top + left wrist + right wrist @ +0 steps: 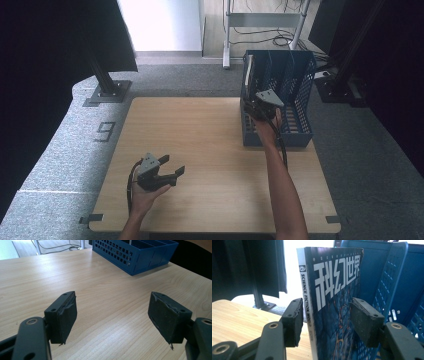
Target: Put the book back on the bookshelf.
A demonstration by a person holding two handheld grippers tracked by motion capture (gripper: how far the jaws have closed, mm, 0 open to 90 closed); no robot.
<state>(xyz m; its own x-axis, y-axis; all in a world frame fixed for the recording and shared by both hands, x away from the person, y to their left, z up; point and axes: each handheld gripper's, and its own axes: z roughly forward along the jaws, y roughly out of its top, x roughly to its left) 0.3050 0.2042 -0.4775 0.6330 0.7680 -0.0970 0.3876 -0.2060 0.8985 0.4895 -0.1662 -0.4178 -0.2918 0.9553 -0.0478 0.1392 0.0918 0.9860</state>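
A blue perforated file rack point(295, 95) stands at the far right of the wooden table point(200, 150), split by upright dividers into several narrow slots. In the high view a magazine point(249, 70) stands upright in the leftmost slot, against the rack's left wall; the other slots look empty as far as the view reaches.

The right gripper point(260, 107) is at the near left corner of the rack. In the right gripper view the magazine point(332, 305) stands upright between its two black pads point(293, 320), white spine toward the camera and blue cover with large white characters facing right, next to a blue divider point(392, 277). The jaws are spread, with a gap visible between each pad and the magazine, so nothing is clamped.

The left gripper point(172, 167) is held above the near left part of the table, well apart from the rack. In the left gripper view its pads point(67, 315) stand wide apart over bare wood with nothing between them, and the rack point(140, 255) shows at the far end of the table.
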